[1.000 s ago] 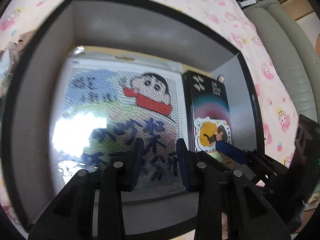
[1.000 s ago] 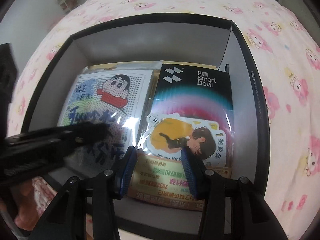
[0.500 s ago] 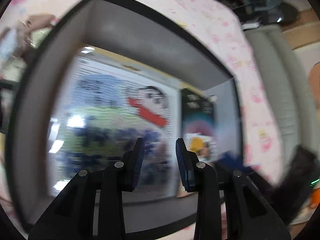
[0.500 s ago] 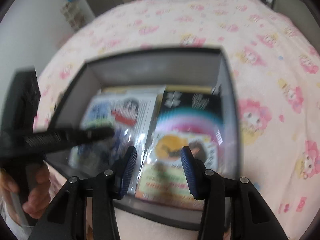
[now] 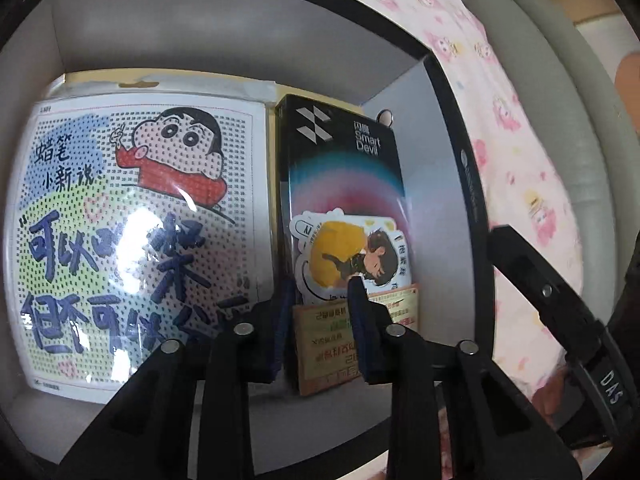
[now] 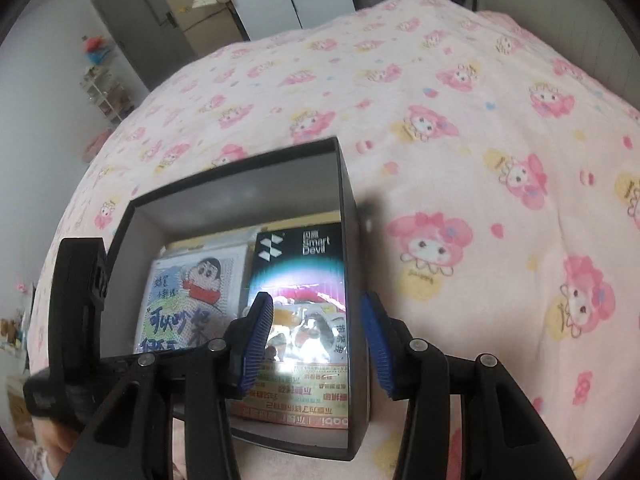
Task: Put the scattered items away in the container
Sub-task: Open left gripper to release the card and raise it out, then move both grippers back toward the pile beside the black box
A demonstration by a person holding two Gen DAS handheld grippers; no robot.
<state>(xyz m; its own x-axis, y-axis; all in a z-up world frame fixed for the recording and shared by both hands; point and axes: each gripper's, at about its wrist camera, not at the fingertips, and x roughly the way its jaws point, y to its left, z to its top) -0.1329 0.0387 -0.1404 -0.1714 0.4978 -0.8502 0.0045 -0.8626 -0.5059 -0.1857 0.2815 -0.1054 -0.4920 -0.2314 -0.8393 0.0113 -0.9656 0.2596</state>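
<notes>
A black box with a grey inside (image 5: 240,32) (image 6: 240,196) lies on the bed. In it lie a cartoon-boy bead sheet (image 5: 132,220) (image 6: 188,300), a black "Smart Devil" package (image 5: 344,160) (image 6: 296,256), a sticker of a sleeping figure (image 5: 352,256) (image 6: 312,332) and a yellow card (image 5: 336,340) (image 6: 296,396). My left gripper (image 5: 320,320) is open and empty, low inside the box over the sticker and card. My right gripper (image 6: 316,344) is open and empty above the box's right wall.
The pink cartoon-print blanket (image 6: 460,140) covers the bed around the box. A grey padded headboard (image 5: 560,100) runs along the right. The right gripper's body (image 5: 560,308) shows in the left wrist view, and the left gripper's body (image 6: 76,320) in the right wrist view. Furniture stands at the far wall (image 6: 160,20).
My right gripper has risen and pulled back from the box, tilting up toward the room. My left gripper has moved lower and to the right, over the sticker and card. Both stay open.
</notes>
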